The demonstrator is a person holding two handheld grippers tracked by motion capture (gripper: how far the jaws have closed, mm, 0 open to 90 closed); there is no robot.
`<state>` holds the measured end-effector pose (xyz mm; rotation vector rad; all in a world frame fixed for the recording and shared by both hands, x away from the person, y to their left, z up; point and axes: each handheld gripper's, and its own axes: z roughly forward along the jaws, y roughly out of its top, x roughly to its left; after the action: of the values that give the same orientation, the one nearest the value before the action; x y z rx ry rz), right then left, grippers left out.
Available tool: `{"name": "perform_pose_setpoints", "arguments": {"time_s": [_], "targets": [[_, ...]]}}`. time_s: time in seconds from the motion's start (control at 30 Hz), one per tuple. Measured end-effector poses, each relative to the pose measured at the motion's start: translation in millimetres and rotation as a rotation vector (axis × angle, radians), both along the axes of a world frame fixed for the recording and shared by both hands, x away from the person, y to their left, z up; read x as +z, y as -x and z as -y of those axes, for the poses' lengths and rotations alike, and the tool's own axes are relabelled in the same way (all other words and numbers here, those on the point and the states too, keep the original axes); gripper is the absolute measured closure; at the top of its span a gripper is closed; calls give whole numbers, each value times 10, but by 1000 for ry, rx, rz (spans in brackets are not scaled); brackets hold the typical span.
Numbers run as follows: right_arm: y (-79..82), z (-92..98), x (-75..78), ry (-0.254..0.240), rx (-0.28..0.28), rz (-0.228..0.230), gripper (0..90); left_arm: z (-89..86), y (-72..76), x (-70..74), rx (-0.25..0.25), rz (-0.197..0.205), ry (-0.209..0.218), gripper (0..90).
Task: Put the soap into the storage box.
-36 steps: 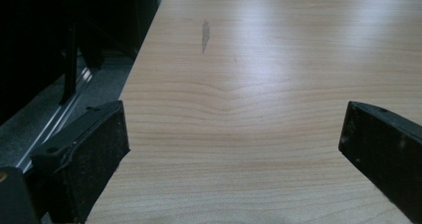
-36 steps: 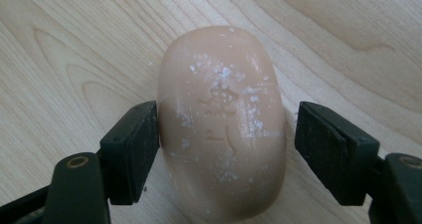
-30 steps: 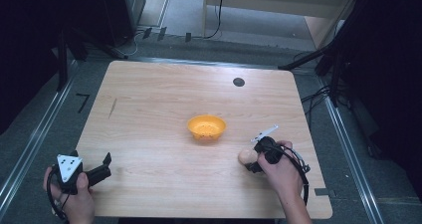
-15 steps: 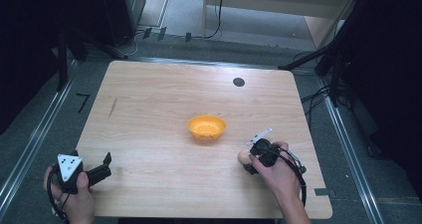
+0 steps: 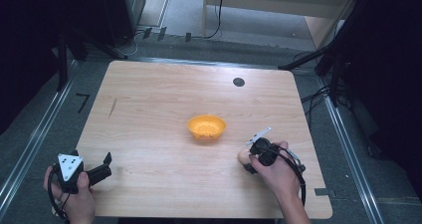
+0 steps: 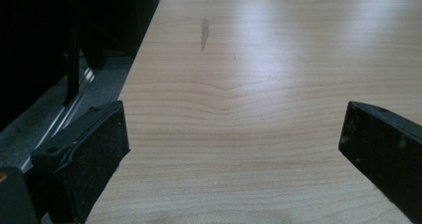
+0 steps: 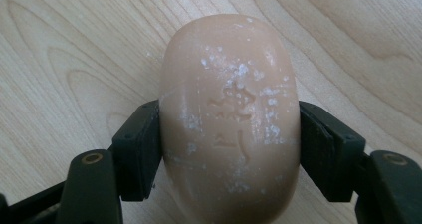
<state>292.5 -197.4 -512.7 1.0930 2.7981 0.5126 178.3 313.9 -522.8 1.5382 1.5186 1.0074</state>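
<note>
1. Closing was the one change since the earlier frames: the right gripper's (image 7: 229, 149) jaws had just been drawing in on the bar of soap (image 7: 230, 119), and its tilt in the person's hand (image 5: 278, 176) looked slightly different, while both hands sat where they were on the table (image 5: 164, 99).
2. That soap lay flat on the wood near the table's right front part, a little toward the person from the orange bowl (image 5: 206, 127) and apart from it.
3. Both black pads pressed against its long sides, about midway along, so the right gripper was clamped on the soap.
4. By its look the soap was a firm, rounded, pale-pink bar with a stamped mark and white flecks on top; I judged it light but fairly solid, not easily crushed.
5. Its curved, smooth flanks seemed likely to slip, so a hold across the widest middle, where the pads already sat, looked safest; nearer either end the taper might squeeze it out.
6. A dry bar should grip better than a wet one; this one appeared dry and chalky.
7. Farther out, the left gripper (image 5: 97, 171) rested at the table's left front corner, its jaws wide apart over bare wood with nothing between them.
</note>
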Motion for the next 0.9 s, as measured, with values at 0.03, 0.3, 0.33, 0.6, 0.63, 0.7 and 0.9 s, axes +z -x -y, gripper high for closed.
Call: {"name": "perform_pose_setpoints", "arguments": {"time_s": [0.03, 0.3, 0.33, 0.6, 0.63, 0.7, 0.9], "targets": [[-1, 2, 0, -1, -1, -1, 328, 2, -2, -1, 0, 2, 0, 0], [-1, 14, 19, -12, 27, 14, 329, 5, -7, 0, 3, -6, -5, 0], [2, 13, 36, -6, 43, 16, 329, 5, -8, 0, 3, -8, -7, 0], [-44, -71, 179, 16, 175, 40, 329, 2, -12, 0, 3, -7, 0, 0], [-58, -88, 189, 18, 196, 39, 329, 2, -12, 0, 3, -7, 0, 0], [-81, -125, 206, 10, 219, 26, 329, 3, -11, 0, 3, -7, 0, 0], [-129, -187, 247, -2, 264, 20, 329, -3, -10, 1, 5, -8, 4, 0]]}}
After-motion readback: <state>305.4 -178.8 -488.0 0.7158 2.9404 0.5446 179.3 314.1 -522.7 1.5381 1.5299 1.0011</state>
